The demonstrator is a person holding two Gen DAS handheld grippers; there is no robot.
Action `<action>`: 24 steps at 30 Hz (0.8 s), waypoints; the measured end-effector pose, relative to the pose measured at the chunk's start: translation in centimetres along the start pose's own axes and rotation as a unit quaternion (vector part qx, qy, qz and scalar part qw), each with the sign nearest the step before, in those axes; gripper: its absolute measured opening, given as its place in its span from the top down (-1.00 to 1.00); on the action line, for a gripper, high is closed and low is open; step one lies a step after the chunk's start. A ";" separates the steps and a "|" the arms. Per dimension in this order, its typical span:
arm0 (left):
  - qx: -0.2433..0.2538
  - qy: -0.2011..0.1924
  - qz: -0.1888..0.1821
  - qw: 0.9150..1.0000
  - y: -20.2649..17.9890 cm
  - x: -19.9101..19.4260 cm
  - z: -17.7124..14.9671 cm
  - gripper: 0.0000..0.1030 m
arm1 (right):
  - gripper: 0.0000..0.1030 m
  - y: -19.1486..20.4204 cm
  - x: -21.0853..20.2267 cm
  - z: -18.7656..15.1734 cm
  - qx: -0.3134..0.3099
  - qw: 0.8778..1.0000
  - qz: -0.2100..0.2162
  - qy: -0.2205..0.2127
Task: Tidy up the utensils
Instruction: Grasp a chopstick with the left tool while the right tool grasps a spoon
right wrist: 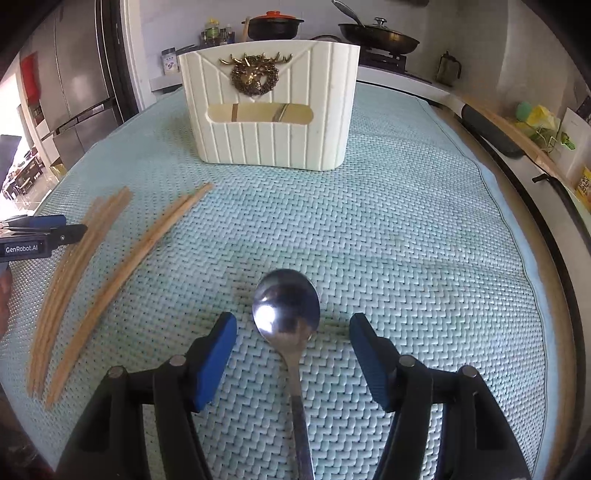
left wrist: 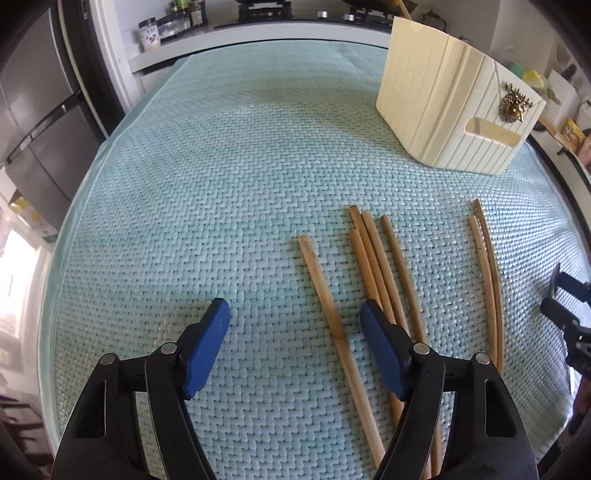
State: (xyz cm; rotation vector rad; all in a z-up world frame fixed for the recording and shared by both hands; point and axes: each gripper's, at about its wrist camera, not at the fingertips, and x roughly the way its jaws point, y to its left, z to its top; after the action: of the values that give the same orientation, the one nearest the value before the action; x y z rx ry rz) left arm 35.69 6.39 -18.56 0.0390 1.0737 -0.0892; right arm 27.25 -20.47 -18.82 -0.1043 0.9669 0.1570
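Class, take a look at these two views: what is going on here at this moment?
A person is sorting utensils with two handheld grippers on a green woven mat. The right gripper straddles a metal spoon, jaws open, not gripping. The left gripper hovers open over one of the wooden chopsticks lying loose. The cream utensil holder stands upright behind them.

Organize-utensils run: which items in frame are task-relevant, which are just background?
In the job:
- wooden chopsticks, loose on the mat
- metal spoon, between the open jaws of the right hand-held gripper
- cream utensil holder

Background:
- woven mat
- frying pan
- red-lidded pot
- fridge
- spice jars
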 end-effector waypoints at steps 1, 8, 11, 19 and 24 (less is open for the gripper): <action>0.001 0.003 0.002 1.000 -0.2 0.0 0.1 -0.34 | -0.19 0.1 0.0 0.0 -0.002 1.000 0.000 -0.001; 0.016 0.005 -0.009 1.000 -1.4 -0.5 -0.1 0.39 | 0.29 -0.2 0.3 0.6 -0.005 1.000 -0.002 -0.018; 0.019 0.007 -0.013 1.000 -1.7 -0.7 -0.2 0.82 | 0.29 -0.4 0.7 1.1 -0.009 1.000 -0.001 -0.024; -0.007 -0.018 -0.036 0.999 -1.1 -2.2 -0.1 0.91 | 0.30 -2.8 -0.5 1.8 0.042 0.997 0.050 -0.040; -0.008 -0.072 -0.060 0.996 -0.7 -6.3 0.9 0.91 | 0.30 -4.0 -3.8 2.2 0.065 0.991 0.083 -0.077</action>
State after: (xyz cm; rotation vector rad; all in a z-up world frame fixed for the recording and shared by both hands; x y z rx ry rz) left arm 33.43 5.92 -12.53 -0.0457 0.9325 -0.1894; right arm 27.62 -24.39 -14.37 0.1079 0.8296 0.2516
